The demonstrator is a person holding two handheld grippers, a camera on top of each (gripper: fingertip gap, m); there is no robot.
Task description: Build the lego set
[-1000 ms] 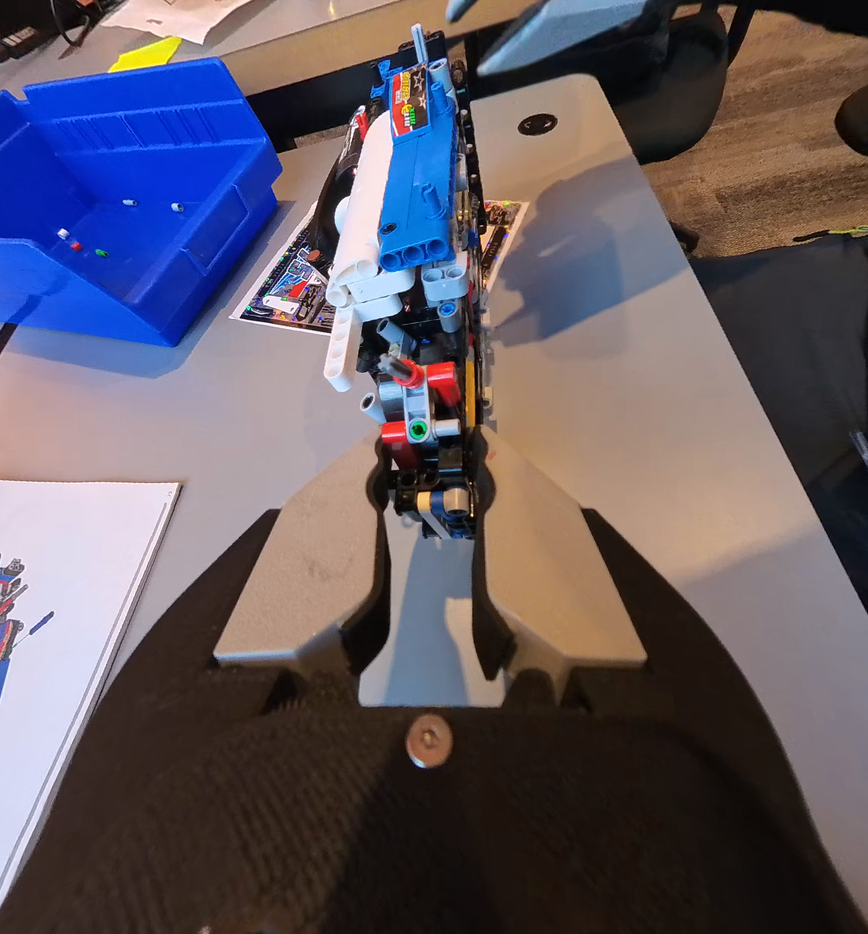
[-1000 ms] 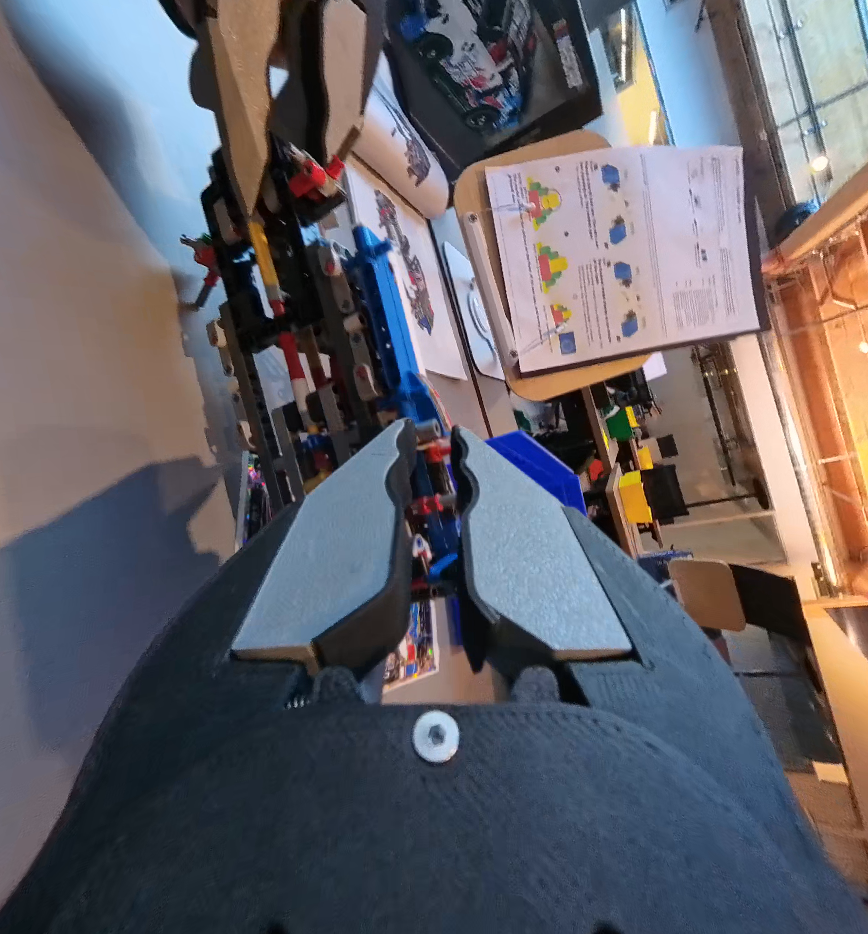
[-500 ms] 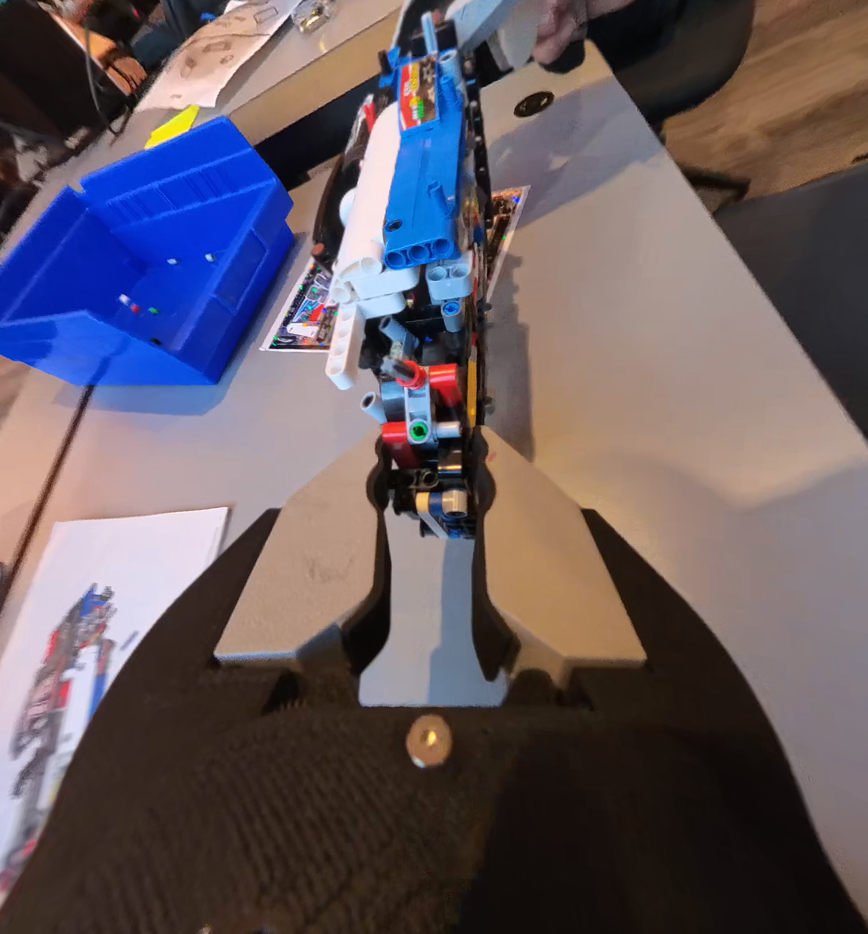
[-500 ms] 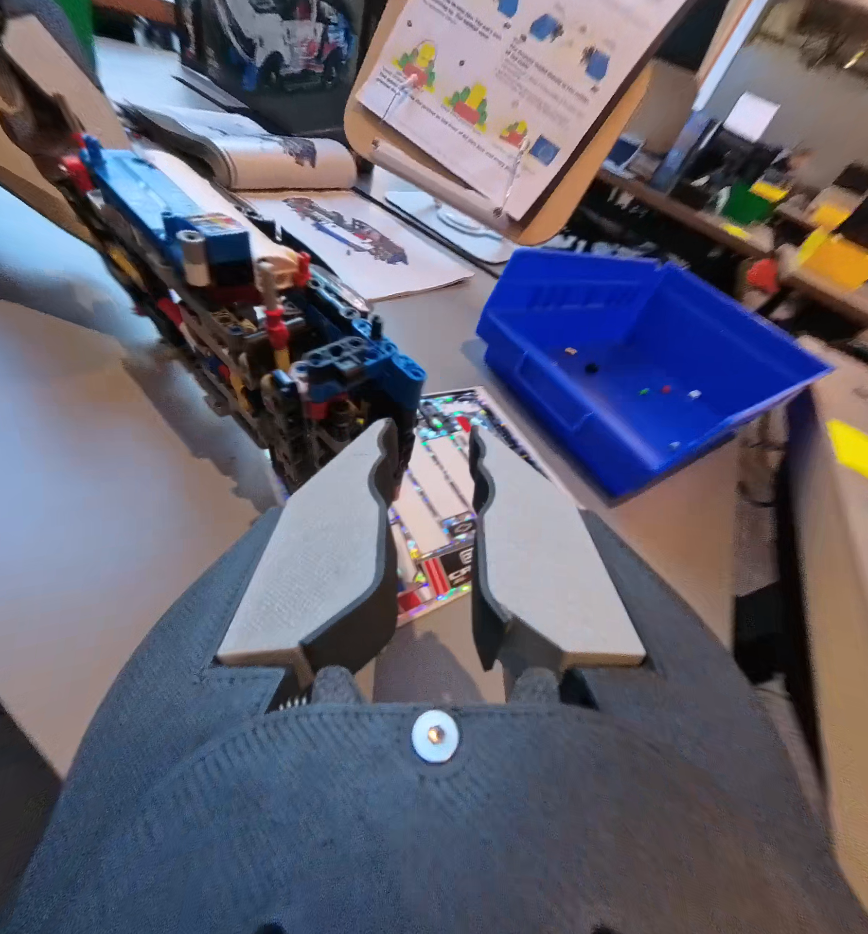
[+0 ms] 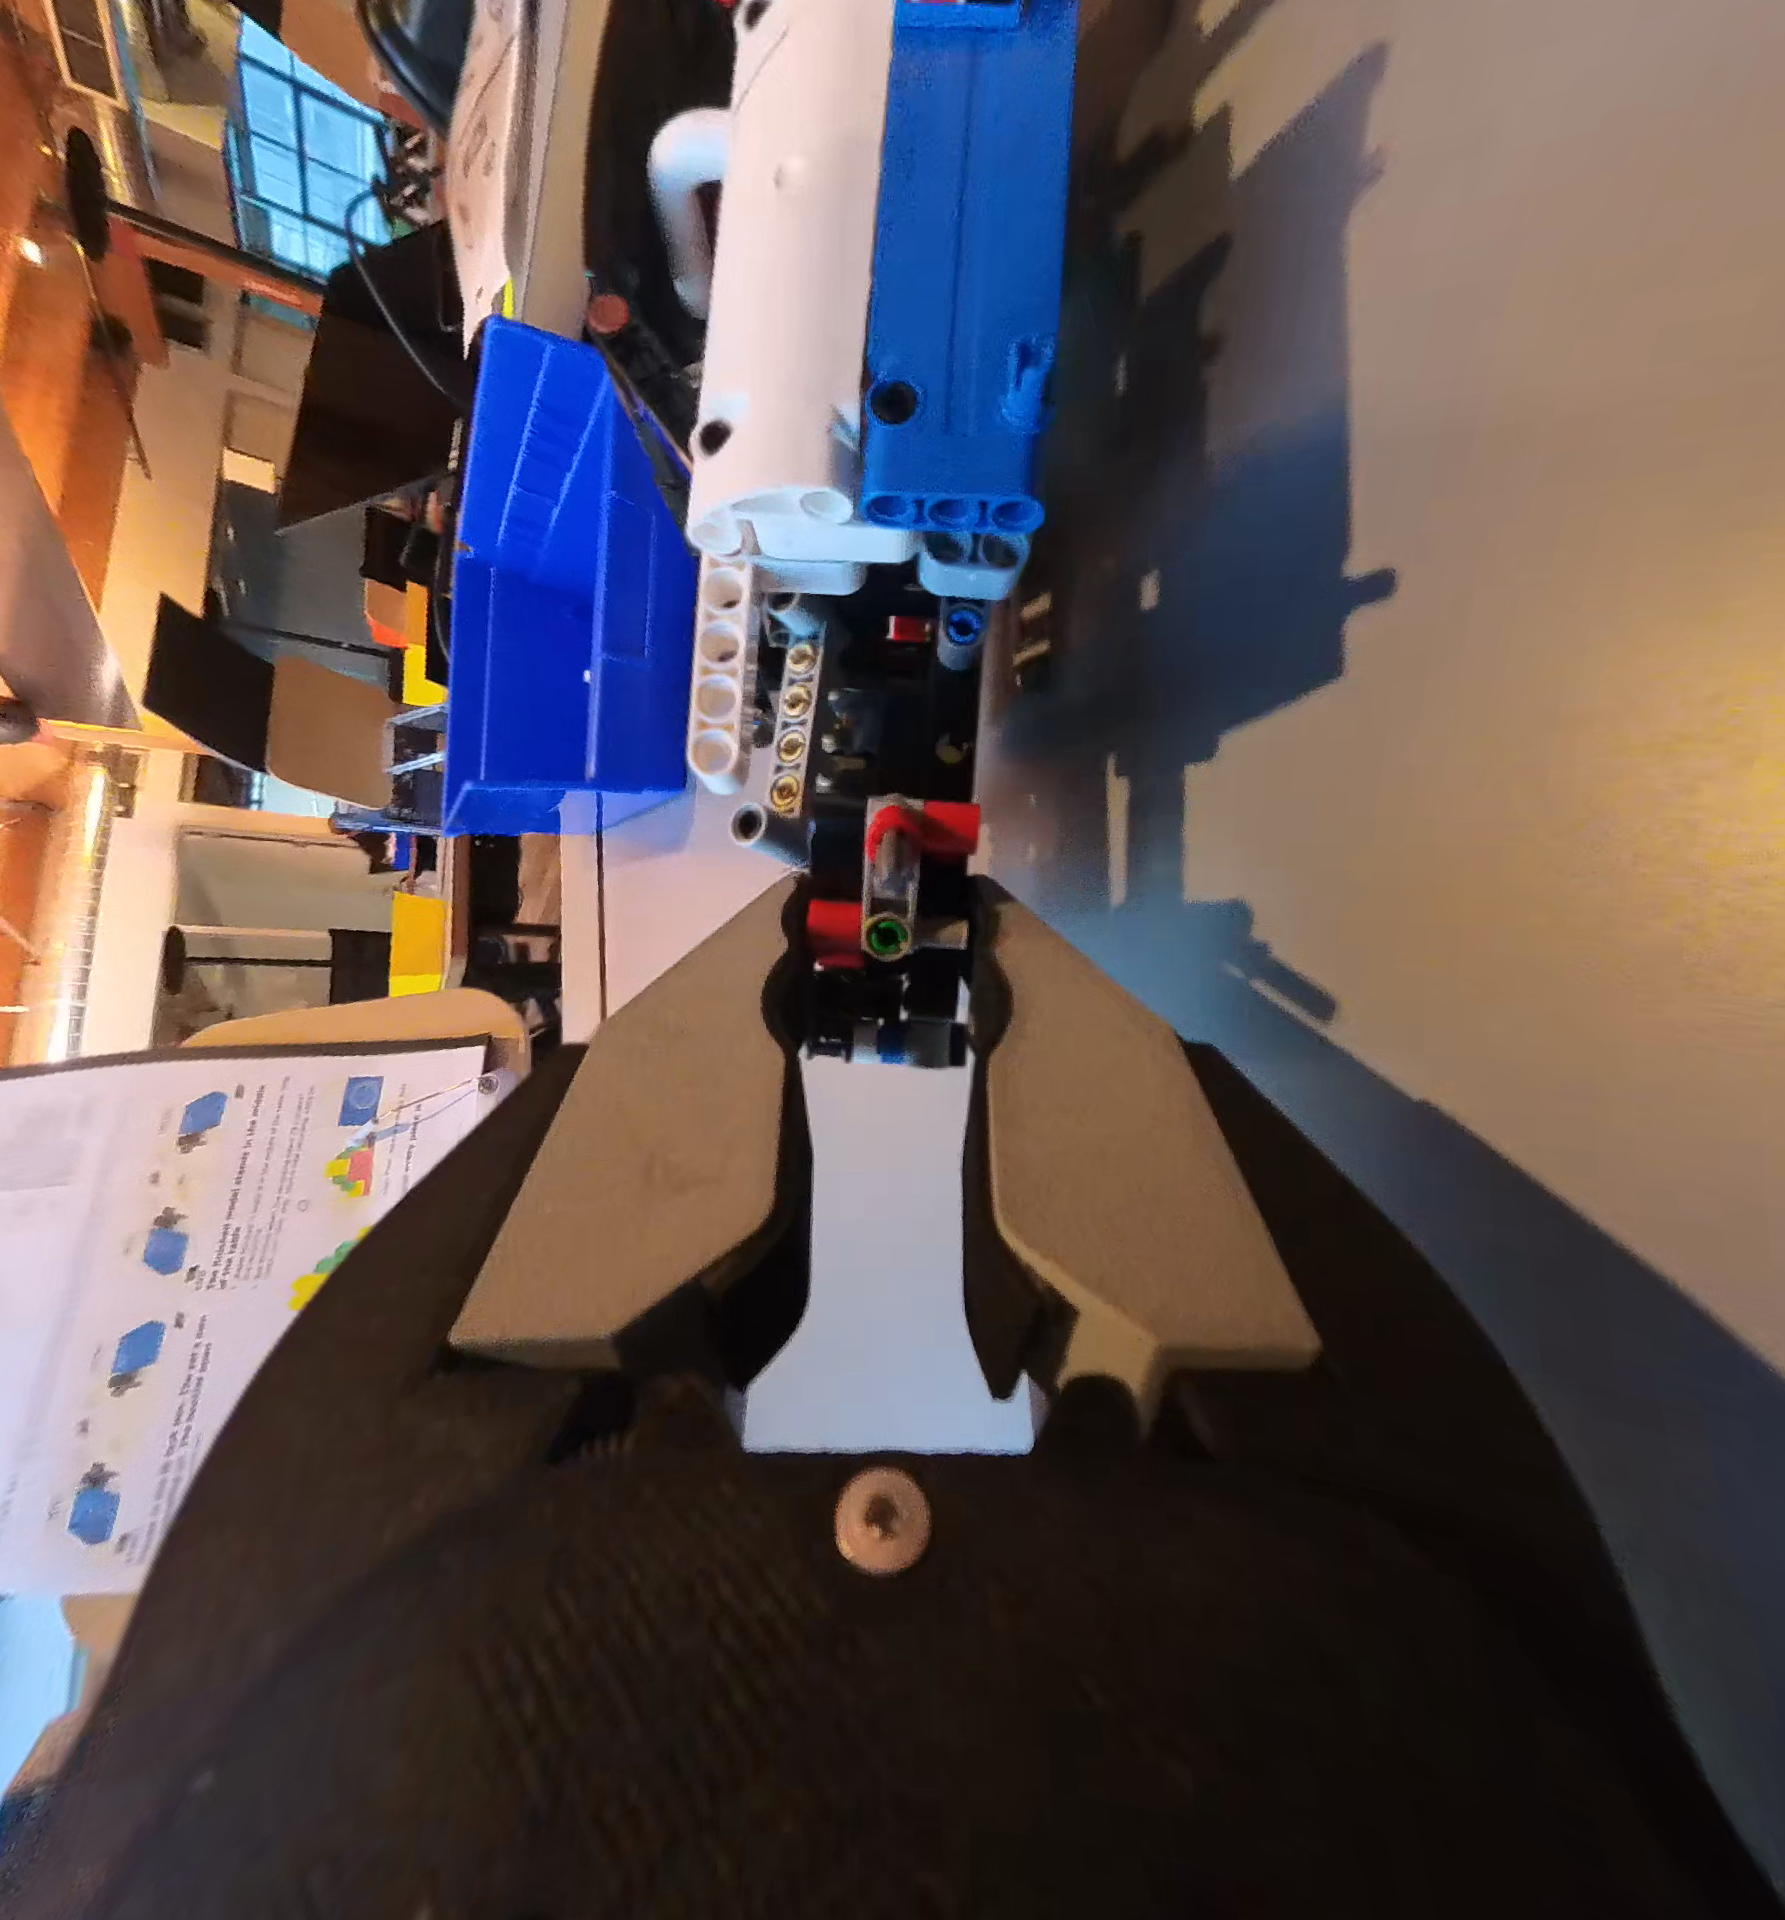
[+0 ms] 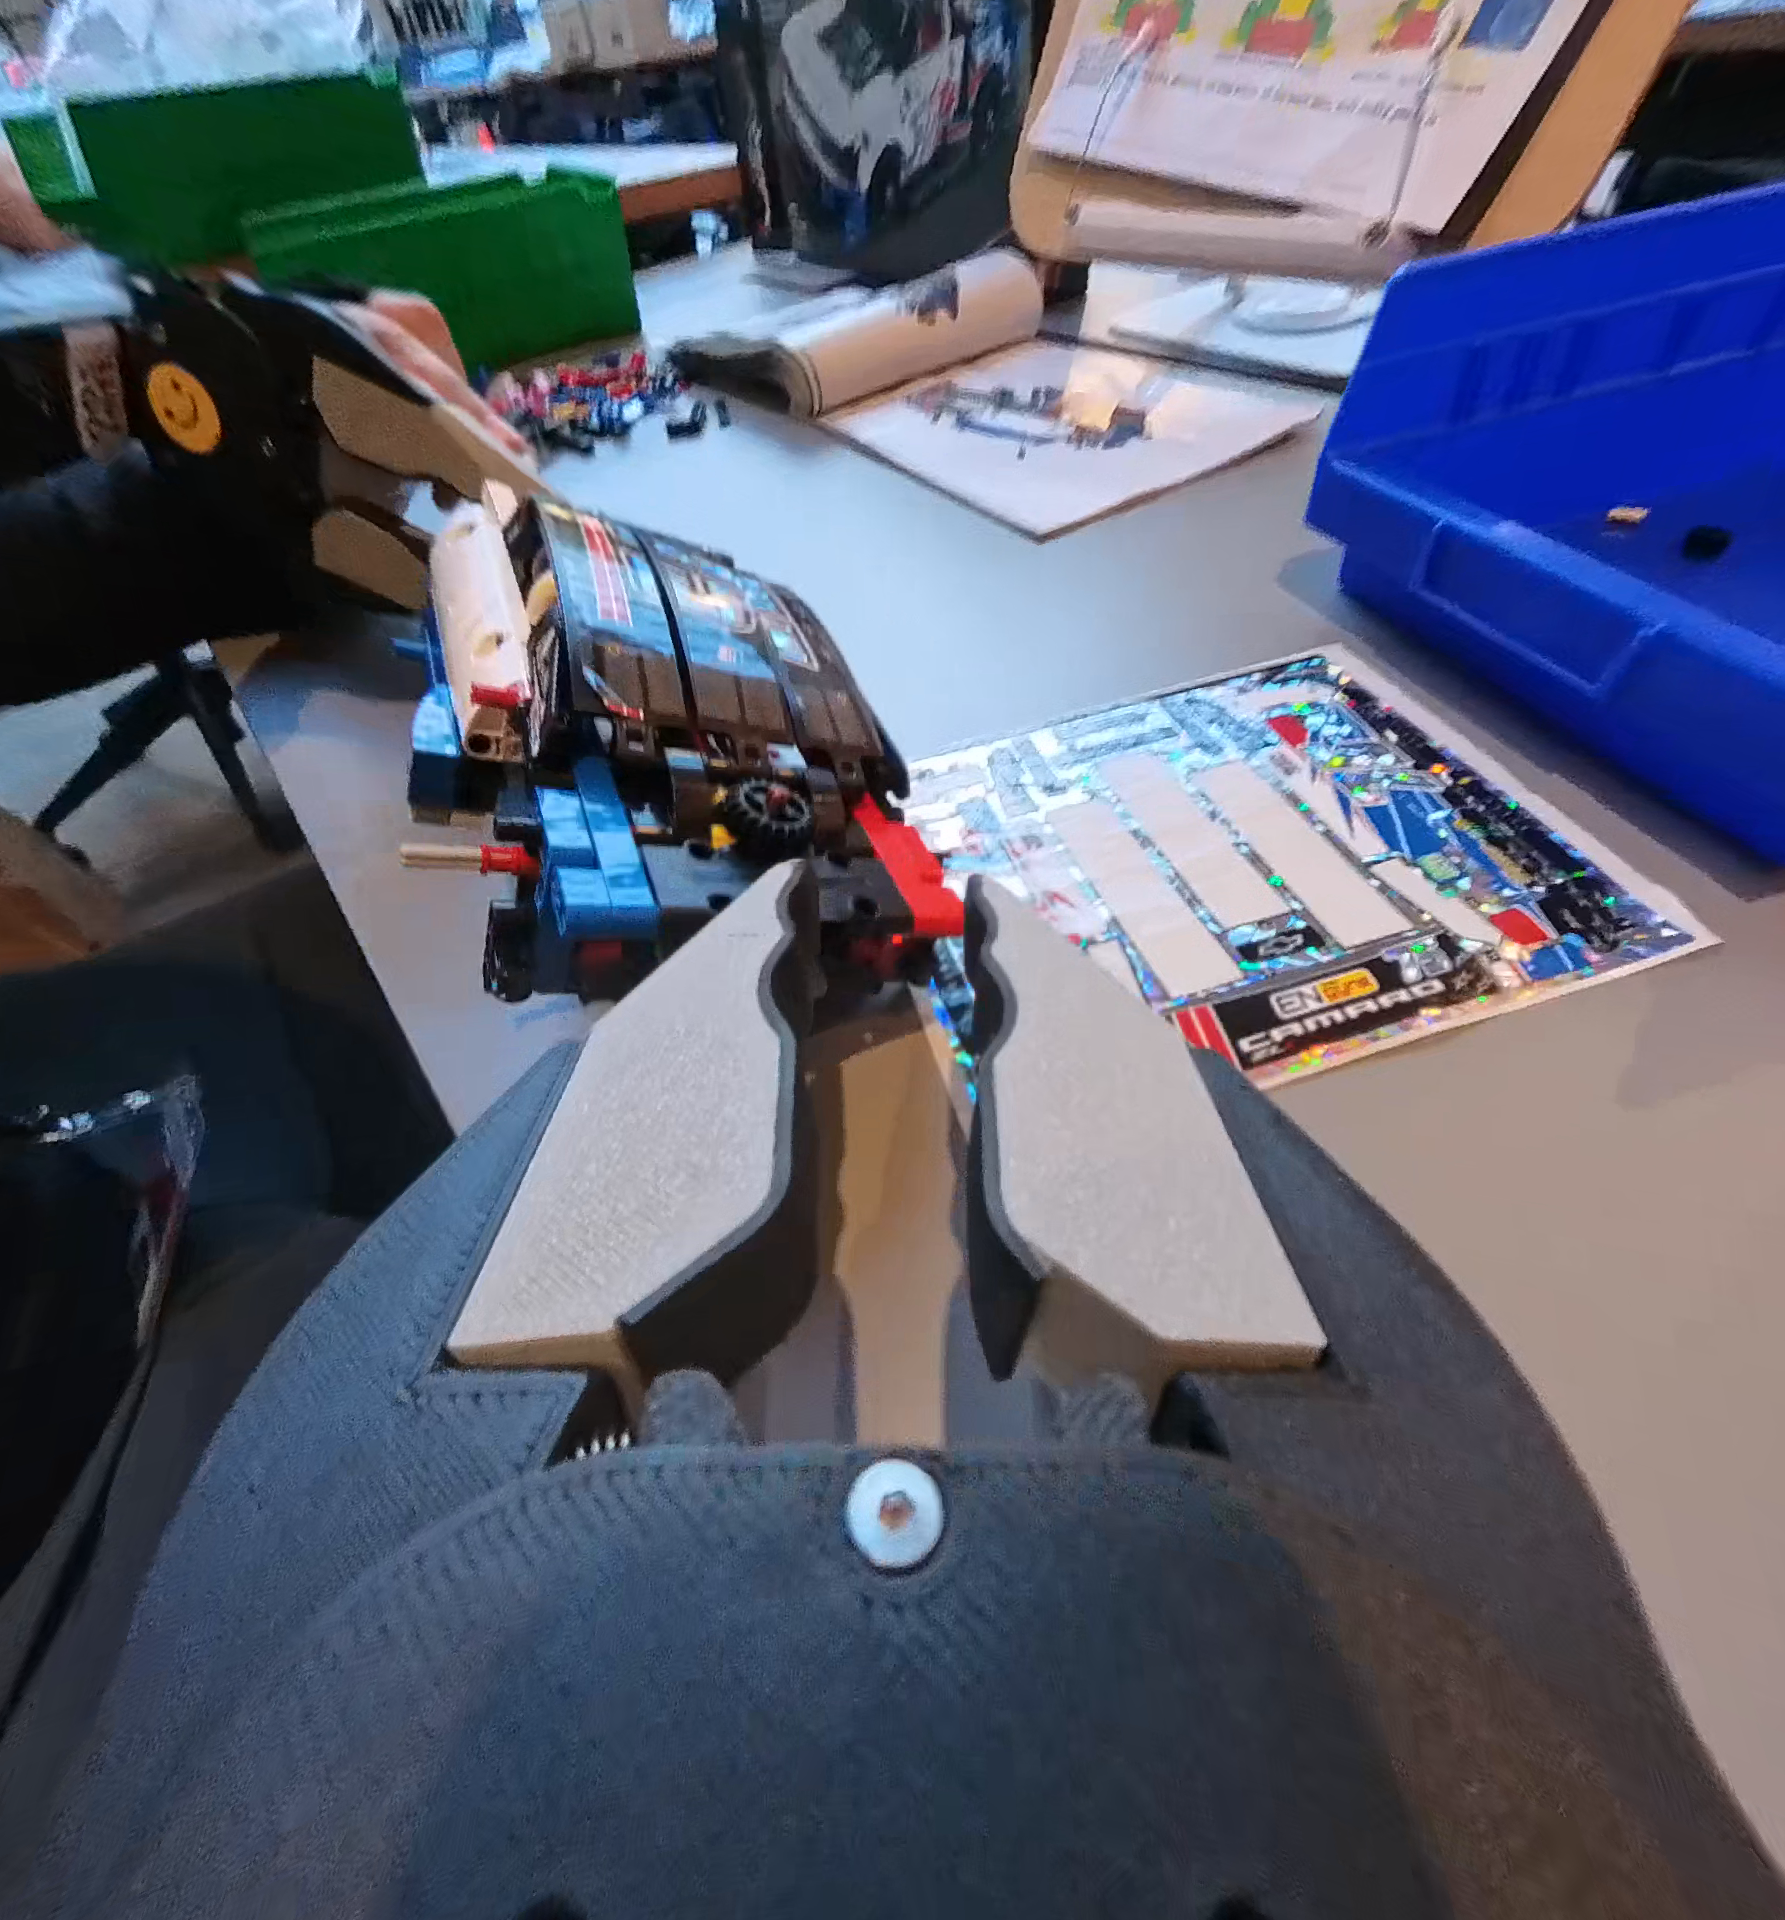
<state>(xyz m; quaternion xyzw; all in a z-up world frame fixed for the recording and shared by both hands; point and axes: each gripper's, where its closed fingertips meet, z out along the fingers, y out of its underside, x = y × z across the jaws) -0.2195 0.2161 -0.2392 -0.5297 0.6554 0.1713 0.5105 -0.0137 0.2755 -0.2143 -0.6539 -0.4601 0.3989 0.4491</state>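
Note:
The partly built lego car (image 6: 680,707), blue, black, white and red, is held just above the grey table (image 6: 1490,1247). My left gripper (image 5: 883,956) is shut on one end of the car (image 5: 867,623), which stretches away from it. In the right wrist view the left gripper (image 6: 472,530) shows at the car's far end. My right gripper (image 6: 883,914) is open, its fingertips (image 6: 753,935) on either side of the black and red end of the car nearest to it. I cannot tell whether they touch it.
A shiny sticker sheet (image 6: 1283,862) lies right of the car. A blue bin (image 6: 1594,520) with a few small parts stands at the right. Behind are an open instruction booklet (image 6: 1054,426), loose pieces (image 6: 597,400), green bins (image 6: 400,229) and a clipboard with a sheet (image 6: 1283,83). Left tips to right tips: about 20 cm.
My right gripper let go of the car, swung away, and now stands at the car's end again. My left gripper has rolled about a quarter turn with the car in it.

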